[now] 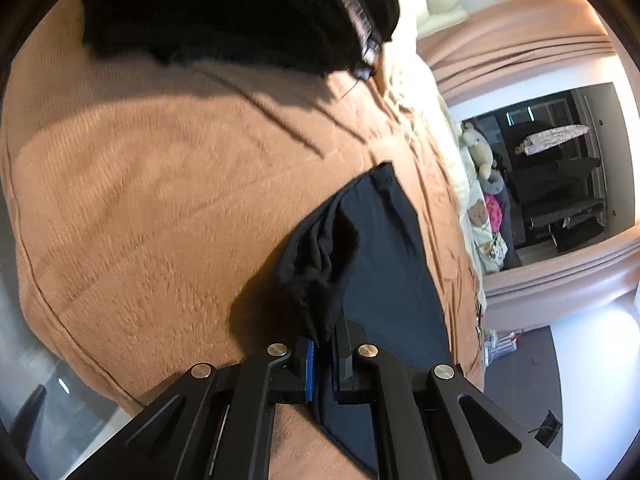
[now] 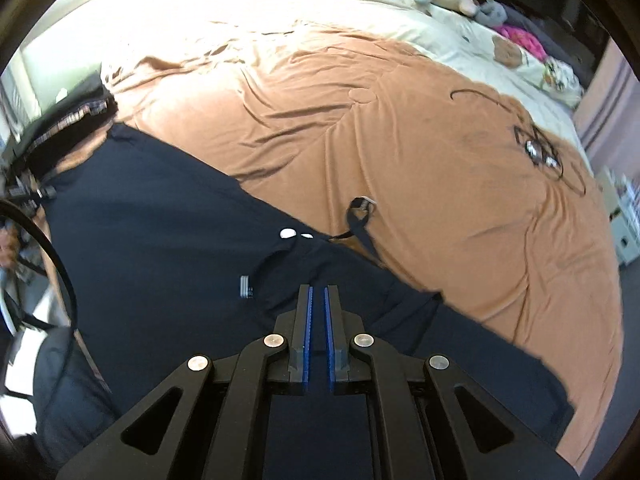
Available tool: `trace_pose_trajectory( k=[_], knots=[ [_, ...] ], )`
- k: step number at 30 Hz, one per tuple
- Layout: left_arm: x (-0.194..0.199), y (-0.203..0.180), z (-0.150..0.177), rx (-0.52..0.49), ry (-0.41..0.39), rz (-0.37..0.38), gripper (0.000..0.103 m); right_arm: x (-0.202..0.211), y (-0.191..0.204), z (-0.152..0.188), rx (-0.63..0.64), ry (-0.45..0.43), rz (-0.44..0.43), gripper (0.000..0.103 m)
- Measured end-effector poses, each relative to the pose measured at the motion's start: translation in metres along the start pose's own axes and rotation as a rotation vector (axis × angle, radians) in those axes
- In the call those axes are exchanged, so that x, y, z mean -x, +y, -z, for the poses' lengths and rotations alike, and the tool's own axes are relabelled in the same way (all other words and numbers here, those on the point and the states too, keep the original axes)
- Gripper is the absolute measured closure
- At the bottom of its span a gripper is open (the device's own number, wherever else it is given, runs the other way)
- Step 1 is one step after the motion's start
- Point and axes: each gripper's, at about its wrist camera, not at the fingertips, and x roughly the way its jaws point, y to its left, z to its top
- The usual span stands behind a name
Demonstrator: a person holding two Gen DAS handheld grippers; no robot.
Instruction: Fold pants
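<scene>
Between the pads of your left gripper (image 1: pixel 322 354) a bunched edge of the dark navy pants (image 2: pixel 160 240) is pinched tight, and the cloth rises from the jaws in a gathered ridge before it flattens out ahead and to the right of that gripper. Your right gripper (image 2: pixel 317 300) hangs over the middle of the garment with its jaws drawn almost together; a thin slit of dark cloth shows between the blue pads, and I cannot tell whether they hold a layer of it or just hover above.

From the right gripper, the pants stretch as one long band: away to the upper left toward the far end, and back under the gripper to the lower right. That long axis runs diagonally across the orange blanket (image 2: pixel 440 152) on the bed. A drawstring (image 2: pixel 360 216) trails off the cloth's edge just ahead of the right gripper, onto the blanket.

As I judge it, your left hand has the sure hold, so any fold carried along that axis depends on it keeping the edge.

A black garment (image 1: pixel 224 12) lies far ahead of the left gripper.
</scene>
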Motion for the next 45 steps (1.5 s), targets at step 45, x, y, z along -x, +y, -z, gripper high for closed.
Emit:
trace_pose_trajectory(
  k=[45],
  knots=[
    [-0.005, -0.062, -0.012, -0.166, 0.011, 0.08, 0.101, -0.074, 0.088, 0.115, -0.342, 0.058, -0.184, 0.1]
  ],
)
